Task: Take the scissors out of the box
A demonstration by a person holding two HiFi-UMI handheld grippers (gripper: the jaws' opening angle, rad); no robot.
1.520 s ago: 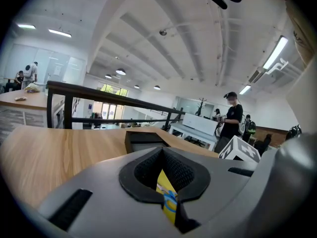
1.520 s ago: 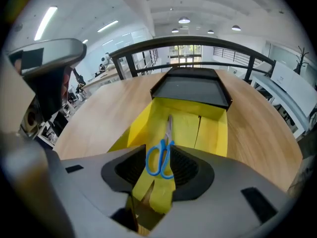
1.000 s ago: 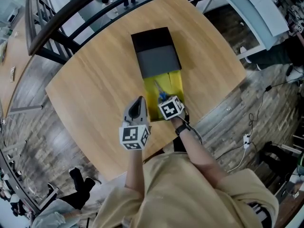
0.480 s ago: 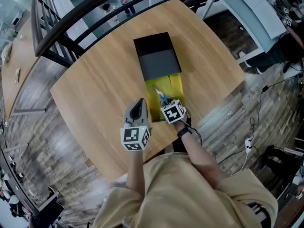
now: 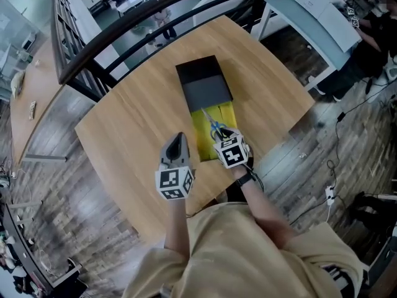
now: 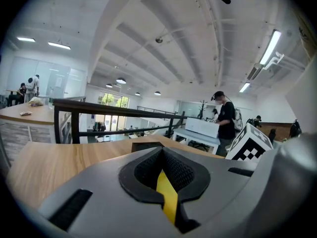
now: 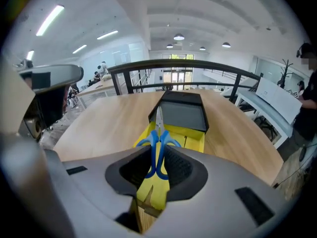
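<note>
The scissors (image 5: 214, 128) have blue handles and steel blades. My right gripper (image 5: 220, 135) is shut on their handles (image 7: 158, 143) and holds them in the air, blades pointing away, above the yellow inner tray (image 7: 190, 142) of the box. The tray (image 5: 206, 143) is slid halfway out of its black sleeve (image 5: 205, 85) on the round wooden table (image 5: 136, 117). My left gripper (image 5: 178, 139) hovers just left of the tray and touches nothing. Its jaws (image 6: 166, 175) meet, with only a thin yellow slit showing between them.
A black railing (image 5: 124, 27) runs behind the table's far edge. At the upper right stands a white desk (image 5: 322, 17), with a person (image 6: 227, 120) next to it. The near table edge is close to my body, and wood-plank floor surrounds the table.
My right gripper has closed on the scissors' handles and risen, lifting them off the tray's floor. The left gripper has lifted a little beside the box.
</note>
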